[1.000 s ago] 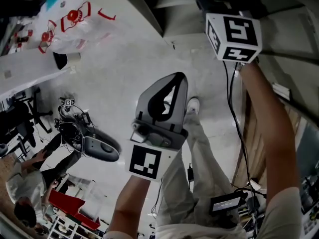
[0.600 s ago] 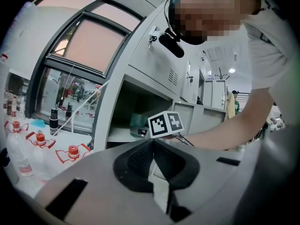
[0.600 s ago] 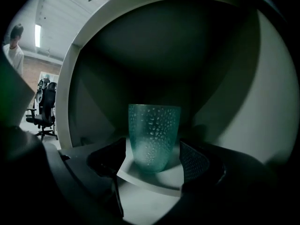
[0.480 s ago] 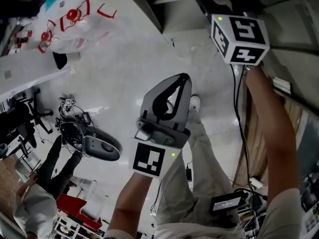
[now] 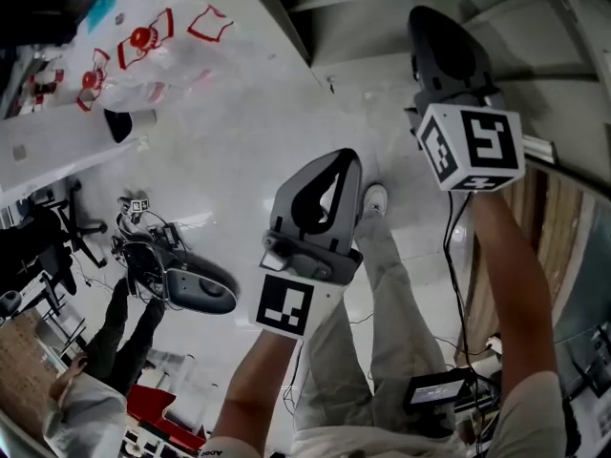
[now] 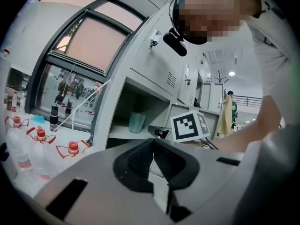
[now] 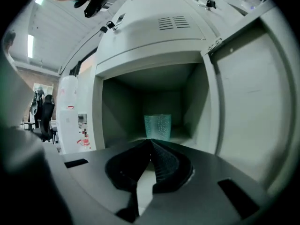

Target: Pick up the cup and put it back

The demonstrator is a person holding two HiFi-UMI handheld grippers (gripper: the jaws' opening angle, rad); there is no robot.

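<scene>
Teal, translucent and dotted, the plastic cup [image 7: 157,127] is standing upright on the floor of an open grey metal locker compartment [image 7: 115,111], toward its back edge and about midway between the side walls. The compartment's grey door [image 7: 248,102] is hanging swung aside at the right, leaving the mouth facing the right gripper [image 7: 151,141]. That gripper is pointing straight at the cup from outside the compartment's front edge, well apart from it. Its jaws are closing and meeting at the tips, pressed together with nothing between them. Its white cube with black square markers [image 5: 474,146] is sitting at the rear end, above the person's raised forearm.

The left gripper [image 6: 152,140] is hanging lower and to the left, away from the locker, its jaws likewise pressed together and empty. Seen from it, the right gripper is reaching in front of the locker, just beside the cup's compartment.

Further left, clear plastic bottles with red caps [image 6: 71,149] are standing in clear wrap on a white table [image 5: 52,146]. Down on the pale glossy floor [image 5: 239,132], another grey-and-black gripper [image 5: 196,289] is lying among cables, with a second person [image 5: 81,413] crouching beside it.
</scene>
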